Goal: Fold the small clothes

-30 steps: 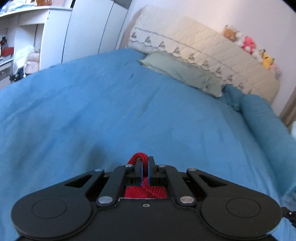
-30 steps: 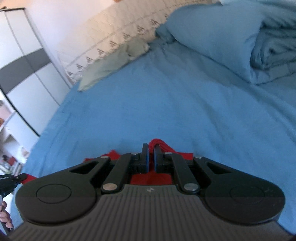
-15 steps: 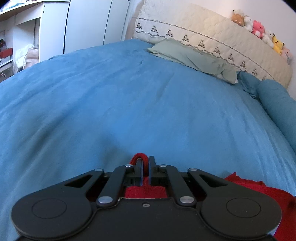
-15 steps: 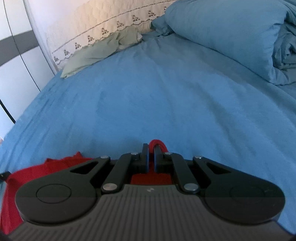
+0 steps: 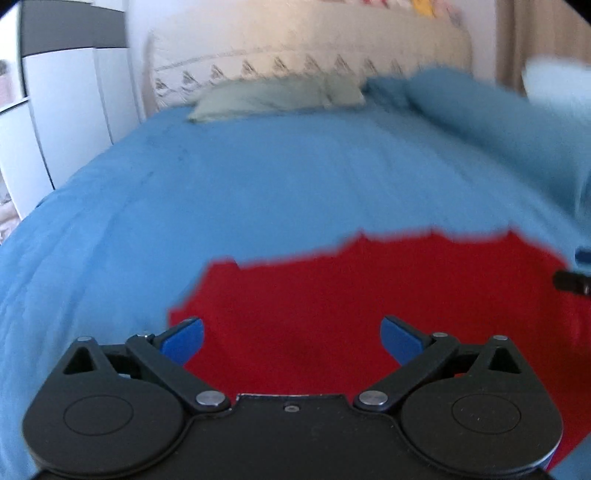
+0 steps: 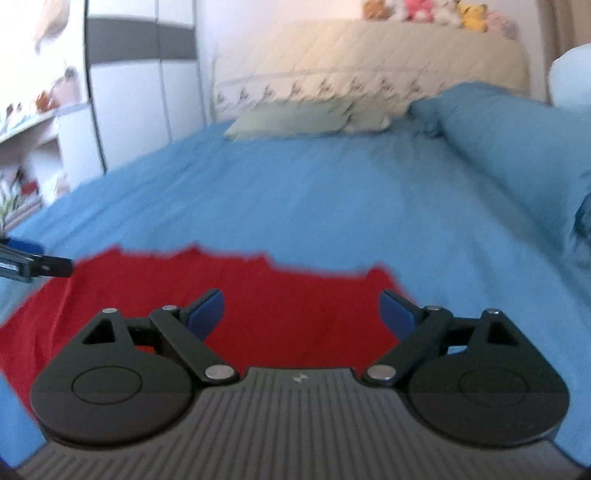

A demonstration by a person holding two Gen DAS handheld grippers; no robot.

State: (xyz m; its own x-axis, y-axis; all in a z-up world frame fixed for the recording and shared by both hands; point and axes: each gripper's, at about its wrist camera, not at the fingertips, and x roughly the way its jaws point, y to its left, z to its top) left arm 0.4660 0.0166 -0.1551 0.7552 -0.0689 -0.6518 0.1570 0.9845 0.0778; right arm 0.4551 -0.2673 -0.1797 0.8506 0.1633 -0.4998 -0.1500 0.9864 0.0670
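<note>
- The left gripper is held low over the bed, pointed toward the headboard; its two blue-padded fingers are spread wide apart and nothing is clamped between them
- The red garment is seen lying flat on the blue bedcover, directly under and in front of the left gripper; whether the pads touch the cloth cannot be told
- The right gripper is held in a similar low, forward-pointing pose, with its fingers also wide apart and empty
- In the right wrist view the red garment is spread under this gripper and extends to the left, where the tip of the other gripper is seen at the picture's edge, just beside the cloth's far corner
- The far edge of the garment appears uneven, and both views are somewhat blurred
- A pale green pillow is laid against the headboard, well apart from the garment
- A rolled blue duvet is placed along the right side of the bed
- Soft toys are lined on top of the headboard, and a white wardrobe is seen at the left
</note>
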